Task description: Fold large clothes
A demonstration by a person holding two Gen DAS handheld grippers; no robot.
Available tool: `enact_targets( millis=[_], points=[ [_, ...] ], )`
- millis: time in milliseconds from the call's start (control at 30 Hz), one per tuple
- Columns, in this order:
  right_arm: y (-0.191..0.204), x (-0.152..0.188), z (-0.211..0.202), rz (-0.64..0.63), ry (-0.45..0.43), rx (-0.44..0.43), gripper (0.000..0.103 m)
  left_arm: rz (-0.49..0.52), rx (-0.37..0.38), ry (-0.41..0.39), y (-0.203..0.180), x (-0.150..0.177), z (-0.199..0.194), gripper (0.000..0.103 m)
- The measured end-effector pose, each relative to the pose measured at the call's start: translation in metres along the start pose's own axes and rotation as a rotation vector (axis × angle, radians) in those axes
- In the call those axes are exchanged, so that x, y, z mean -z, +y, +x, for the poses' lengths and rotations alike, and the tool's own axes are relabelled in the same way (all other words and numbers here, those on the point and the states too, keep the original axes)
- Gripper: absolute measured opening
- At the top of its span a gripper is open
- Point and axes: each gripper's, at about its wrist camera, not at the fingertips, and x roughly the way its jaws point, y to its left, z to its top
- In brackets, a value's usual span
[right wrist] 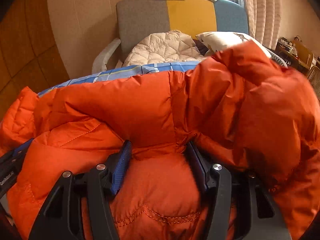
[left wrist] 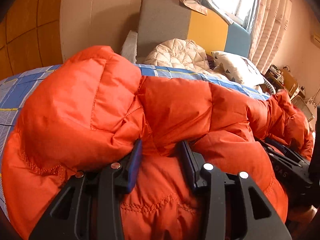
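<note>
Gripping orange jacket (left wrist: 176, 108), both claws (left wrist: 161, 156) (right wrist: 158, 156) clamped

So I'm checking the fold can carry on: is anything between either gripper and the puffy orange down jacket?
Nothing visible. The left gripper and right gripper each have puffy orange down jacket fabric bunched directly between their blue-padded fingers.

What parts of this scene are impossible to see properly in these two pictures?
- Left gripper fingertips: left wrist view, buried in the orange jacket.
- Right gripper fingertips: right wrist view, likewise buried.
- Jacket's lower part: cut off by both bottom edges.
- Bedspread: mostly covered by the jacket.
- Desk clutter: too small.
</note>
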Motion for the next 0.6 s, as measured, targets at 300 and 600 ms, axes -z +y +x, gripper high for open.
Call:
enact_targets(
  millis=[300,600],
  points=[
    [-0.004,-0.004,-0.045,0.003,0.005,-0.044,0.065,0.002,-0.007,-0.035,0.003,0.005,-0.046,0.053],
    [-0.017,0.034,-0.115,-0.001,-0.068,-0.073,0.07,-0.129,-0.117,-0.15,0.066,0.032,-0.123,0.068]
  ],
)
